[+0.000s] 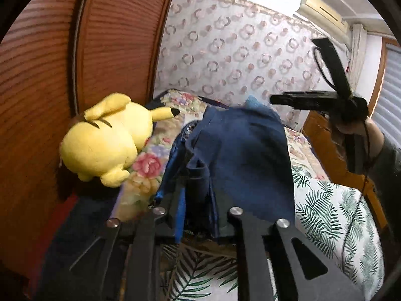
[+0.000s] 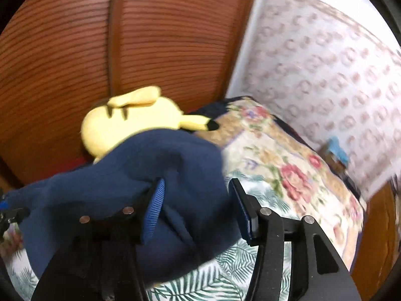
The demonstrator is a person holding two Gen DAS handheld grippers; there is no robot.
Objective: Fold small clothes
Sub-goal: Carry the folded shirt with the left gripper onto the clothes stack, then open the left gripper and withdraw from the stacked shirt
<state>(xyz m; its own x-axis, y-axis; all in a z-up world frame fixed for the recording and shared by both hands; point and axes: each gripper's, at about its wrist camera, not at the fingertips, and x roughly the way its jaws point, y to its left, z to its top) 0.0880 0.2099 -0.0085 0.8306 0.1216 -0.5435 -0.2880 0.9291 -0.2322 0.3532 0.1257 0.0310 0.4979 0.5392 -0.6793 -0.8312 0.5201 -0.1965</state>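
Navy garment (image 2: pixel 160 165) is lying bunched on the bed (image 2: pixel 280 155), draping toward the yellow plush toy (image 2: pixel 130 120) at 11 o'clock.

Right hand-held gripper (image 2: pixel 198 208): jaws are standing apart, cloth lying between them, pads not pressing.

Left hand-held gripper (image 1: pixel 200 190): jaws are sitting narrow with a fold of the garment between them; whether they are pinching it, I cannot tell.

Garment is running from each gripper toward 12 o'clock. Judging: both hands are equally near; the left looks better placed for the next grasp.

one navy garment (image 1: pixel 240 145), one yellow plush toy (image 1: pixel 105 140)
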